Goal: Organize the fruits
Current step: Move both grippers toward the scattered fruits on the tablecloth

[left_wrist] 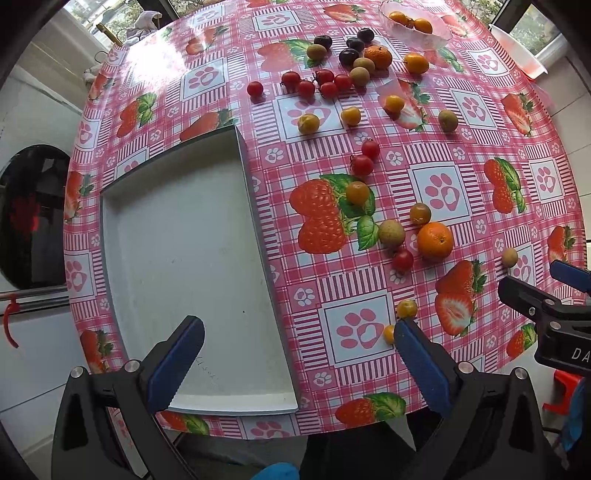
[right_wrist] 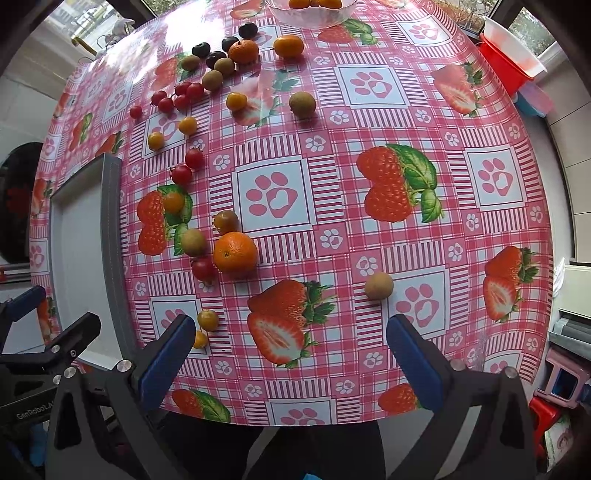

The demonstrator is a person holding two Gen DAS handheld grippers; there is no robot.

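Several loose fruits lie on the pink strawberry tablecloth: an orange (left_wrist: 435,240) (right_wrist: 235,251), red cherry tomatoes (left_wrist: 306,88) (right_wrist: 181,174), yellow tomatoes (left_wrist: 350,115) (right_wrist: 207,319), brown longans (right_wrist: 378,285) (left_wrist: 509,257) and dark plums (left_wrist: 355,45) (right_wrist: 201,49). An empty grey tray (left_wrist: 184,258) (right_wrist: 110,221) lies at the left. My left gripper (left_wrist: 299,341) is open and empty above the tray's near right edge. My right gripper (right_wrist: 291,339) is open and empty above the table's near edge, just short of the longan.
A clear glass bowl (left_wrist: 436,37) (right_wrist: 310,18) holding oranges stands at the far side. A white and red container (right_wrist: 513,59) sits at the far right, off the table. The right gripper shows at the right edge of the left wrist view (left_wrist: 546,306).
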